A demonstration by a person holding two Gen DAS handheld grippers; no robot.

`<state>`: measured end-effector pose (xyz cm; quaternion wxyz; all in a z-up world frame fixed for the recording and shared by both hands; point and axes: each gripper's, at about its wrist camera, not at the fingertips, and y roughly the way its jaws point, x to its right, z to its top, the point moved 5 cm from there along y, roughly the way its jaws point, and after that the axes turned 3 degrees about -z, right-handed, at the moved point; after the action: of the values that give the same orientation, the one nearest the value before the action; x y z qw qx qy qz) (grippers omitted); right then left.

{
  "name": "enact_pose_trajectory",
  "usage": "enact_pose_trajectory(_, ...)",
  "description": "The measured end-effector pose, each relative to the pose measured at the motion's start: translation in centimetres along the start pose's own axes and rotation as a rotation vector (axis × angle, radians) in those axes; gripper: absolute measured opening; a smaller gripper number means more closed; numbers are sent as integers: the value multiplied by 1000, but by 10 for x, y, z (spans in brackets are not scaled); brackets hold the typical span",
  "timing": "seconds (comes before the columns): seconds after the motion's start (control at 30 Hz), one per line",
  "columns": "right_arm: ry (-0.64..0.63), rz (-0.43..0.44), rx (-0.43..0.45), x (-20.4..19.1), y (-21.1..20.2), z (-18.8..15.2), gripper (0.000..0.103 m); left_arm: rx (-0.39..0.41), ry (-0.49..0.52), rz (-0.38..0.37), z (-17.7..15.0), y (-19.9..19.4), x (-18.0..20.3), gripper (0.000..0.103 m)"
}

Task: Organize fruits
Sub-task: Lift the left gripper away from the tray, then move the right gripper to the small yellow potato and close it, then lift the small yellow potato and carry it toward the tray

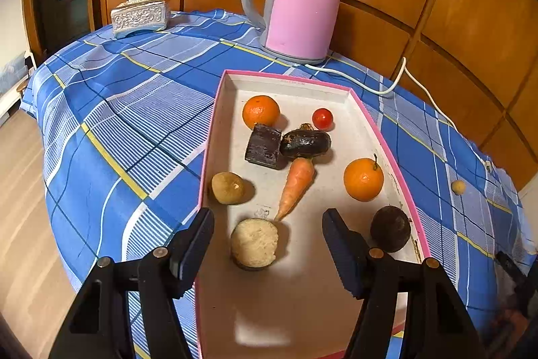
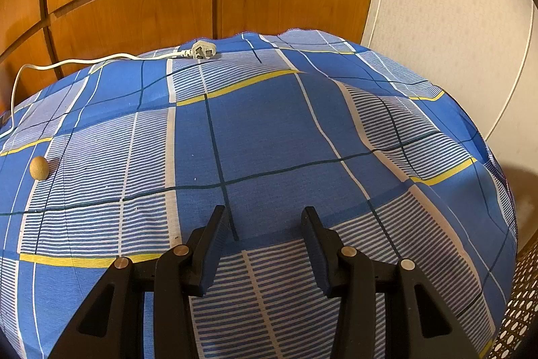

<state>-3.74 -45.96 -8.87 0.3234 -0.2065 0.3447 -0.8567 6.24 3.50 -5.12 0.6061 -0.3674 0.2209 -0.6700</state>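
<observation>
A pink-rimmed tray [image 1: 400, 157] on the blue plaid cloth holds two oranges [image 1: 261, 111] [image 1: 363, 179], a cherry tomato [image 1: 322, 118], a carrot [image 1: 296, 187], a dark eggplant [image 1: 305, 142], a dark block [image 1: 263, 146], a brown round fruit [image 1: 227, 188], a dark round fruit [image 1: 390, 228] and a pale cut piece [image 1: 254, 243]. My left gripper [image 1: 268, 222] is open above the tray's near end, with the pale piece between its fingers. A small tan fruit [image 1: 458, 187] lies on the cloth right of the tray; it also shows in the right wrist view [image 2: 39, 168]. My right gripper [image 2: 264, 217] is open and empty over the cloth.
A pink kettle [image 1: 299, 5] stands behind the tray, its white cord [image 1: 403, 79] trailing right to a plug [image 2: 202, 50]. A silver tissue box [image 1: 140, 15] sits at the far left. Wooden panels back the table. The table's edge drops off to the floor at left and right.
</observation>
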Motion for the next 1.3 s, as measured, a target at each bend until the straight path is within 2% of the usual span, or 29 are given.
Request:
enact_pose_trajectory(0.17,1,-2,-26,-1,0,3,45,1,-8,-7,1,-1,-3,68)
enact_pose_trajectory(0.33,-7,72,-73,-14,-2,6,46,5,4,-6,0,-2,0,75)
enact_pose_trajectory(0.53,-98,310,-109,-68,-15,6,46,42,24,-3,-1,-10,5,81)
enact_pose_trajectory(0.57,-112,374,-123,-82,-17,8,46,51,32,5,-1,-11,5,83)
enact_pose_trajectory(0.7,-181,476,-127,-124,-24,13,45,72,50,29,-6,-16,5,83)
enact_pose_trajectory(0.8,-203,544,-126,-152,-28,21,47,88,66,47,-9,-18,5,88)
enact_pose_trajectory(0.83,-205,552,-122,-157,-28,24,55,86,65,49,-10,-17,5,89)
enact_pose_trajectory(0.87,-207,558,-111,-165,-28,29,59,82,66,50,-11,-16,5,89)
enact_pose_trajectory(1.0,-225,538,-125,-188,-18,38,60,70,72,59,-16,-12,5,90)
enact_pose_trajectory(1.03,-232,532,-128,-194,-14,39,58,67,70,61,-17,-10,5,93)
enact_pose_trajectory(1.07,-245,525,-138,-198,-8,39,51,66,65,68,-18,-9,4,95)
enact_pose_trajectory(1.1,-271,510,-158,-202,-2,36,31,66,62,70,-19,-9,4,95)
enact_pose_trajectory(1.13,-304,479,-133,-203,-1,35,28,66,57,67,-19,-9,3,95)
enact_pose_trajectory(1.3,-355,480,-89,-200,-2,29,27,70,46,64,-20,-8,3,95)
